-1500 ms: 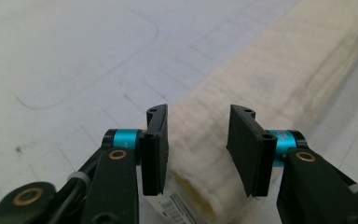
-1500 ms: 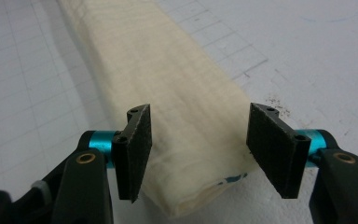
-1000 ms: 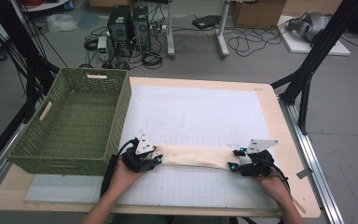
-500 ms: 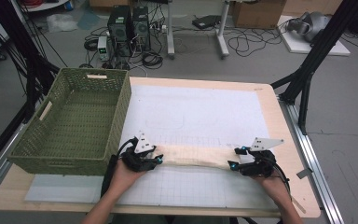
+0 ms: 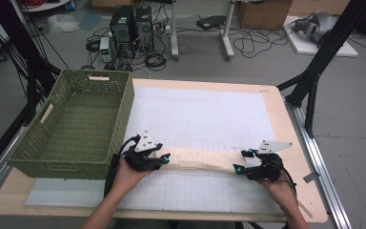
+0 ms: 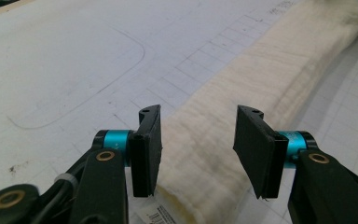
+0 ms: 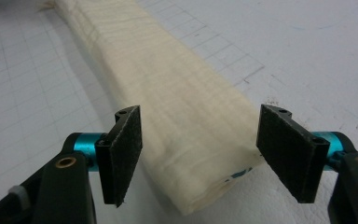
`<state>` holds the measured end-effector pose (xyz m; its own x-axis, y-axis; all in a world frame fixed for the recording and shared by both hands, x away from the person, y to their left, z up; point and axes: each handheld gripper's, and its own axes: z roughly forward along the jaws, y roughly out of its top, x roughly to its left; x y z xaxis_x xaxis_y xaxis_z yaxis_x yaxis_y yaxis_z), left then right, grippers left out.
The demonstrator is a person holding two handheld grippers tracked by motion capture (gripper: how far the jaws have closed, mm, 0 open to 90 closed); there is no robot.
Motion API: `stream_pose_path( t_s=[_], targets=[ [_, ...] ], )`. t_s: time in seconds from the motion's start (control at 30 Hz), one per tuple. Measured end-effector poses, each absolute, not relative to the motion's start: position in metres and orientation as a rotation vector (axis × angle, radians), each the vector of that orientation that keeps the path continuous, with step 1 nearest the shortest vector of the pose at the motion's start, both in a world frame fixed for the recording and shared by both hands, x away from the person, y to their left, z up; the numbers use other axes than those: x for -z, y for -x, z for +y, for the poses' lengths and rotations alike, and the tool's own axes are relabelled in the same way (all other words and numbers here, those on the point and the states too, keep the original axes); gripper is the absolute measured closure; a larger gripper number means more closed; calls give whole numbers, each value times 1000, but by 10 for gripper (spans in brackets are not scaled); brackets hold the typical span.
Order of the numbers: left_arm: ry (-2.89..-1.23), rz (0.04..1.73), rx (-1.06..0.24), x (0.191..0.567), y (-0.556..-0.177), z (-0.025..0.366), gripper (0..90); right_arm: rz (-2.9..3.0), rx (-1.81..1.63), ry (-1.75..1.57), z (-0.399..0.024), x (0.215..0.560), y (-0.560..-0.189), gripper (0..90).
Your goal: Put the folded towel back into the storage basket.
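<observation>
Cream knitted cloth (image 5: 202, 159), folded into a long narrow strip, lies on the white grid mat (image 5: 195, 191) near the table's front edge, its long axis running left to right between both grippers. A label at its left end is too small to read. The left gripper (image 6: 198, 140) and right gripper (image 7: 200, 140) have just been opening; each straddles one strip end, pads clear of it.

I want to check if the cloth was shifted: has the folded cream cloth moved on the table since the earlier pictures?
No. In the high view the folded cream cloth lies as far from the green basket as before.
</observation>
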<state>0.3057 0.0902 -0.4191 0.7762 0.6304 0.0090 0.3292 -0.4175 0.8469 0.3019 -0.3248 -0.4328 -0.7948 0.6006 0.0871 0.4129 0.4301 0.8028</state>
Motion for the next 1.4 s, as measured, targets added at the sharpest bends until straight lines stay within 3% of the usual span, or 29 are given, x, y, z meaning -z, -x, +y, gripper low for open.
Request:
stream_pose_path(
  t_s=[0.93, 1.17, 1.27, 1.4],
  targets=[
    [-2089, 899, -370, 445, -296, 102, 502, 2486, -1134, -1085, -326, 445, -312, 442],
    [-2062, 896, -307, 449, -297, 105, 643, 2506, -1154, -1066, -326, 446, -314, 573],
    [-2077, 877, -342, 447, -294, 102, 761, 2530, -1182, -1051, -326, 446, -315, 665],
    [-2086, 868, -369, 446, -292, 101, 818, 2562, -1230, -1045, -327, 447, -317, 762]
  ],
)
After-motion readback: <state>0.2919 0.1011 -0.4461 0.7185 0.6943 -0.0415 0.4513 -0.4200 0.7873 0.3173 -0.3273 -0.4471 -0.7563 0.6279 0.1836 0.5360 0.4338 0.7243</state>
